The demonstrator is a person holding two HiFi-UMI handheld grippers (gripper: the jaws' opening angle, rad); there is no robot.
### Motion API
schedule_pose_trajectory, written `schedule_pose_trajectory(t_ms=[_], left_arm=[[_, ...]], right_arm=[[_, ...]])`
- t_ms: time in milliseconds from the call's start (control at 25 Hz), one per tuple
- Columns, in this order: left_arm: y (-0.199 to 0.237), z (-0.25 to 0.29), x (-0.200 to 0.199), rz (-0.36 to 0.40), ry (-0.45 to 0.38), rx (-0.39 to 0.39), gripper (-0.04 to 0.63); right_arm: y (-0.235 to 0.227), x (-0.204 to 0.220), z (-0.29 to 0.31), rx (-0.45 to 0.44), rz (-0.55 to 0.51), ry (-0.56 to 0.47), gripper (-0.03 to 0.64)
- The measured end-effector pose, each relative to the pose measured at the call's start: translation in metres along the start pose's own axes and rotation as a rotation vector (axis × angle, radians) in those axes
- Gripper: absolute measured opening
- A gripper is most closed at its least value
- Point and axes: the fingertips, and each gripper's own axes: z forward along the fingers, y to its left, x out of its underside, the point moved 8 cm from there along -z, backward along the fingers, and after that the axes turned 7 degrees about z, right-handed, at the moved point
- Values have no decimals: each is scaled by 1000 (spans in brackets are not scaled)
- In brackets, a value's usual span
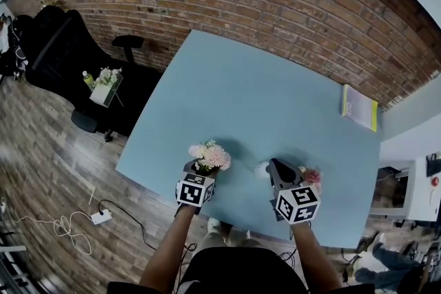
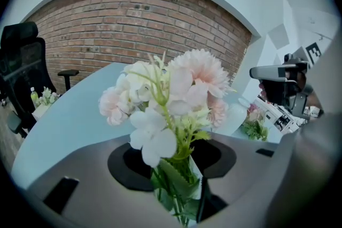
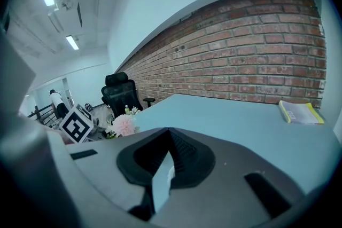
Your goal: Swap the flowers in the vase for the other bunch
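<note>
Pale pink bunch [image 2: 171, 99] stands upright over the near edge of the blue bench [image 1: 275, 100], its green stems gripped in the narrow jaws of the left gripper [image 2: 179, 176]; the right gripper [image 3: 163, 168] has its jaws closed together; a white vase [image 1: 261, 170] lies just beside it, a darker pink bunch [image 1: 311, 176] on its other side.

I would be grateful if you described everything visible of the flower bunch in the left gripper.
The flower bunch has pale pink and white blooms on green stems with toothed leaves, seemingly artificial. It stands upright, stems clamped by the left gripper, blooms above its jaws, over the near edge of the blue table. Nothing else visibly touches it.
</note>
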Motion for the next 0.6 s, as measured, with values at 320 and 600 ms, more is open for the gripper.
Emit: schedule_pose_trajectory(t_ms=[320,600], left_arm=[[3,9,2,8,32,-6,247],[-2,13,10,-3,41,-29,325]], right_arm=[[-3,0,-2,3,-2,-2,6],[-9,2,-8,14,2,-3,6]])
